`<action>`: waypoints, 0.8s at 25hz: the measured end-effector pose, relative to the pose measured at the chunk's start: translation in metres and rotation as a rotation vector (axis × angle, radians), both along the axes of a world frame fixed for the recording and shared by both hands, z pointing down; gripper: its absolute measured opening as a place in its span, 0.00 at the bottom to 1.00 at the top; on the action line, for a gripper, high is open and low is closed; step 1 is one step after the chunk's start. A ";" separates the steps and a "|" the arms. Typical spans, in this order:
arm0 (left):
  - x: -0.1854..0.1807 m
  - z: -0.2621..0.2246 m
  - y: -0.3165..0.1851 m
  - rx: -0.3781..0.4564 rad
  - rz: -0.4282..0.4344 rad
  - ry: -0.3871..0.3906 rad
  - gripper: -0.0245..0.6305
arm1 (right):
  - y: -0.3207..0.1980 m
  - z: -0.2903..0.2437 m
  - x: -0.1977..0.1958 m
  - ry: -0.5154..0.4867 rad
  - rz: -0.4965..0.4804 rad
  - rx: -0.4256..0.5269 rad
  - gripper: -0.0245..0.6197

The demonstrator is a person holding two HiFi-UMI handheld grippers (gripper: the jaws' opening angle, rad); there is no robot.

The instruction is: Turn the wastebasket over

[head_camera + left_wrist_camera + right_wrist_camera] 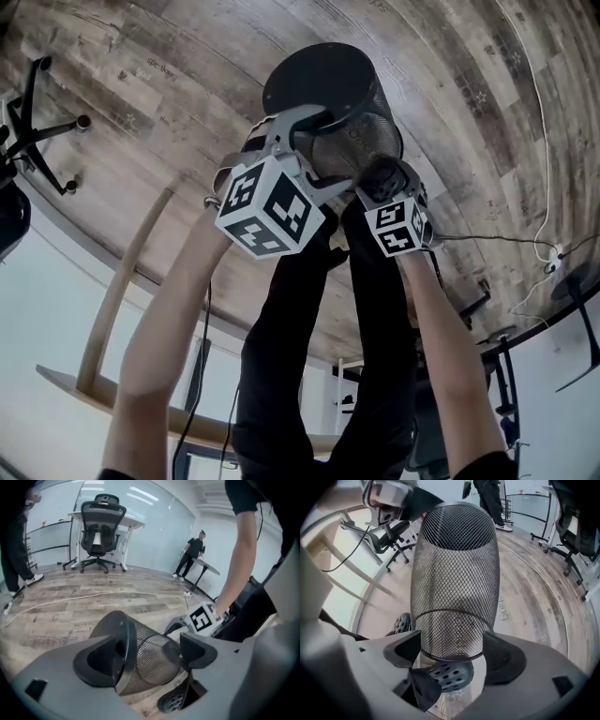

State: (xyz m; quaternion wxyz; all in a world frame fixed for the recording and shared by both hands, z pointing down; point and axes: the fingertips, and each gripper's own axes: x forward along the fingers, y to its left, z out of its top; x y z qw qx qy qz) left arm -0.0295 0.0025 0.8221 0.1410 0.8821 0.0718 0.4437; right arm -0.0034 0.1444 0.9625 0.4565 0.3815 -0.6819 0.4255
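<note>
The wastebasket is black wire mesh with a dark band round its wide end, and both grippers hold it off the wood floor, tilted with the wide end away from me. My left gripper is shut on that wide rim: one jaw sits inside the mouth, the other against the mesh outside. My right gripper is shut on the narrow end. In the right gripper view the wastebasket stretches away from the right gripper, whose pads press its lower ring from both sides.
My legs and a perforated dark shoe are directly below the basket. A cable runs across the floor at right. A chair base stands at left. An office chair, desks and a standing person are farther off.
</note>
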 end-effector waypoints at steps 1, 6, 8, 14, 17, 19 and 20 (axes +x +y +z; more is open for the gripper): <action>0.001 -0.007 0.005 -0.022 -0.025 0.021 0.73 | 0.000 0.007 -0.003 -0.003 -0.006 0.000 0.65; 0.002 -0.007 0.003 0.184 0.001 0.007 0.69 | -0.035 0.041 -0.009 0.015 -0.052 0.008 0.65; 0.000 -0.003 -0.010 0.306 0.003 -0.020 0.58 | -0.053 0.048 -0.012 0.022 -0.066 0.007 0.65; -0.008 0.011 -0.044 0.562 0.000 -0.112 0.52 | -0.072 0.038 -0.006 -0.031 -0.017 0.015 0.65; -0.007 0.013 -0.056 0.612 -0.027 -0.112 0.52 | -0.069 0.026 0.011 -0.051 0.046 0.017 0.65; -0.005 0.012 -0.059 0.609 -0.041 -0.107 0.50 | -0.073 0.016 0.025 -0.054 0.075 0.039 0.65; -0.004 0.012 -0.058 0.605 -0.041 -0.105 0.49 | -0.079 0.009 0.032 -0.062 0.105 0.058 0.65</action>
